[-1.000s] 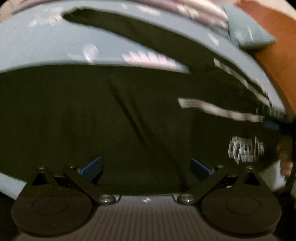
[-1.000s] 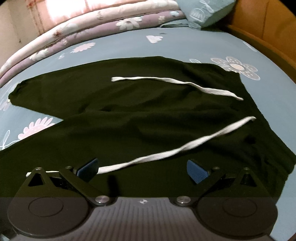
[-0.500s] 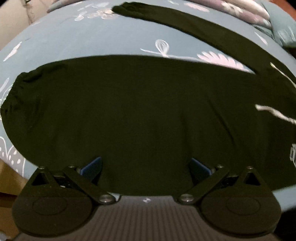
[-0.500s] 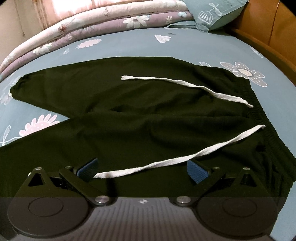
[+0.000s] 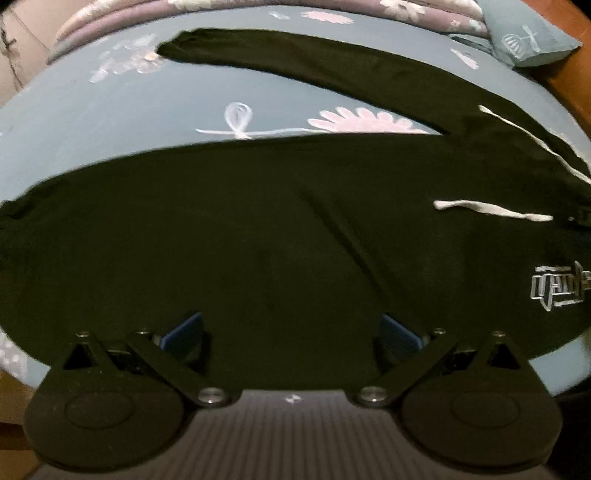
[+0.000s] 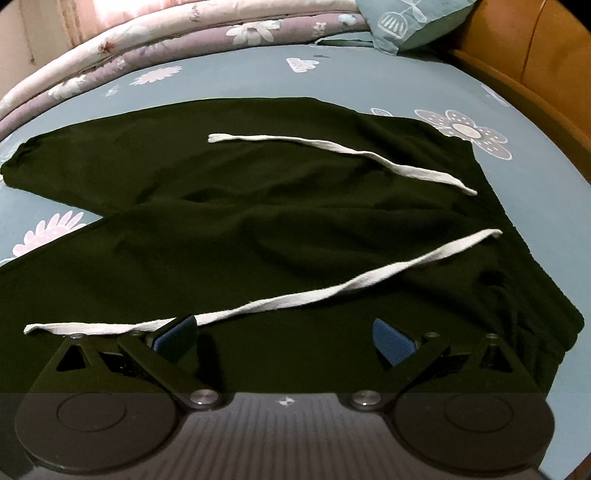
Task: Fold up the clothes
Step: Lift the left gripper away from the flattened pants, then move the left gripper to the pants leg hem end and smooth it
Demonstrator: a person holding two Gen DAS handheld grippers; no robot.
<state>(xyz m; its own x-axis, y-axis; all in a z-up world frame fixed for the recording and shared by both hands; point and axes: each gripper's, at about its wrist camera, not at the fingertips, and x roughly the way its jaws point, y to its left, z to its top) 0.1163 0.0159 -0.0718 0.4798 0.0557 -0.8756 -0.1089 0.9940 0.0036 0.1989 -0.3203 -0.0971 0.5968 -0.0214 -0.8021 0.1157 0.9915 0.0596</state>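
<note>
1 pair of black trousers (image 6: 258,236) lies spread flat on the blue floral bedsheet (image 6: 369,81), ahead of and beneath both grippers. 2 white drawstrings (image 6: 332,291) trail across the trousers ahead of the right gripper (image 6: 284,336), whose jaws are spread wide and empty, as are the left gripper's (image 5: 291,332).

A pair of black jogging trousers (image 5: 280,236) spread on a blue floral bedsheet (image 5: 110,107) runs past the right edge of the left wrist view, which cuts through the white outlined logo (image 5: 557,288), leaving its lettering unreadable. The near white drawstring (image 5: 491,209) also stops short of its origin there, the waistband out of frame. In the right wrist view, the trousers (image 6: 258,236) exit at the left edge, hiding the near leg's cuff. The long white drawstring (image 6: 295,299) passes behind the right gripper's blue-padded left finger (image 6: 173,338). A teal patterned pillow (image 6: 406,22) is cropped at the top. Motion blur softens the sheet's prints in the left wrist view.
</note>
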